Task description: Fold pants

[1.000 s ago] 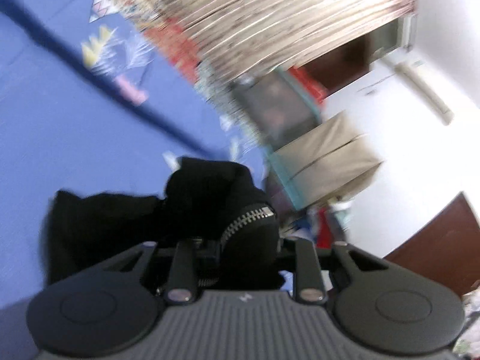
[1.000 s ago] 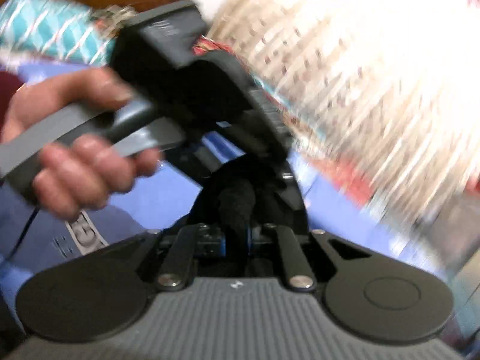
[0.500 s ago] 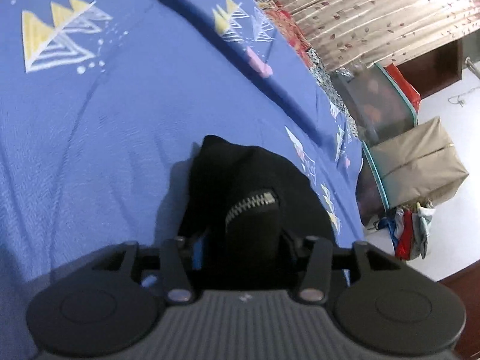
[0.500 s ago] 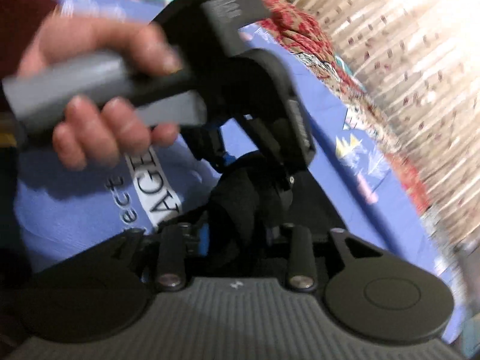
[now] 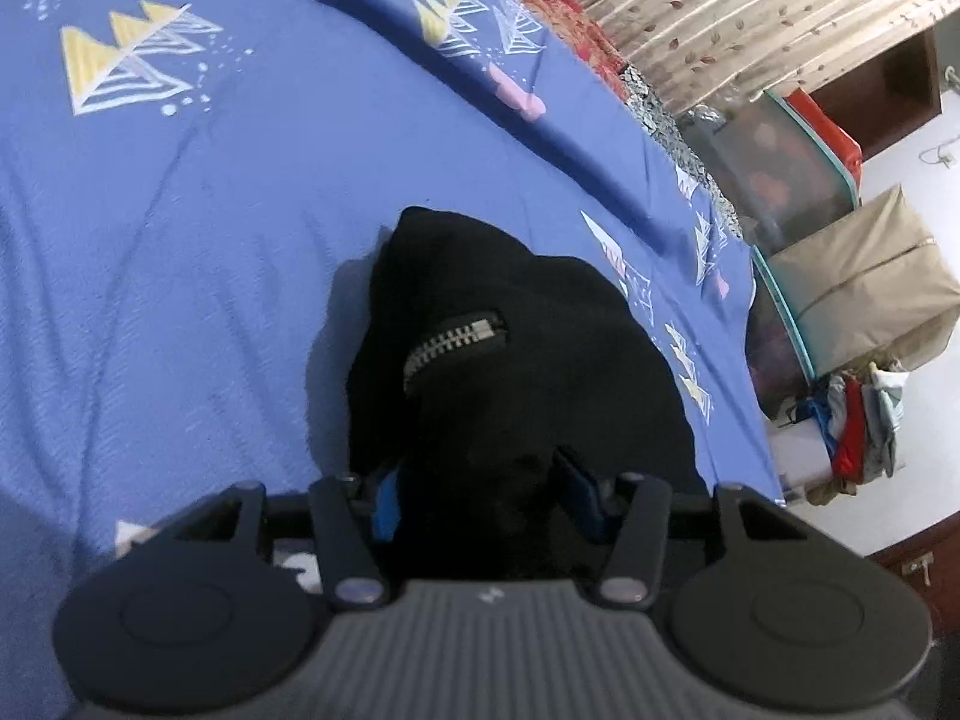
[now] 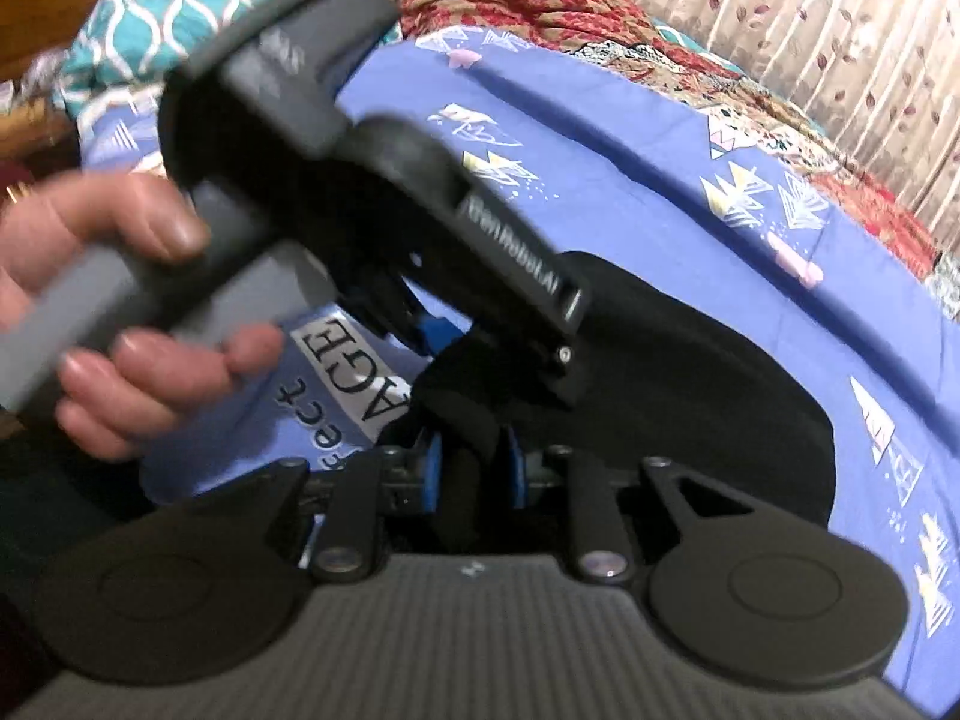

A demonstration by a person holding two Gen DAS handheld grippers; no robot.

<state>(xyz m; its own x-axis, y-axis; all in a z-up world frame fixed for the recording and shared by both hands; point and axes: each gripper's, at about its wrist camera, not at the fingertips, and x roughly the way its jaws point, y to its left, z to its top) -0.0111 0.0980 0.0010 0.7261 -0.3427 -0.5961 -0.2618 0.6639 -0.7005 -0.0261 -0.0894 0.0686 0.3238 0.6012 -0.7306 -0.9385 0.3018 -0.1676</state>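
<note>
At lower centre of each view, black pants (image 5: 516,360) are lying bunched on a blue bedsheet (image 5: 180,240). Left gripper (image 5: 480,492) and right gripper (image 6: 471,468) are each clamping a fold of them.

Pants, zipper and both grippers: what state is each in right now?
Pants: bunched, not flat, lying on the bed sheet.
Zipper: teeth look closed.
Left gripper: shut on pants.
Right gripper: shut on pants.
</note>
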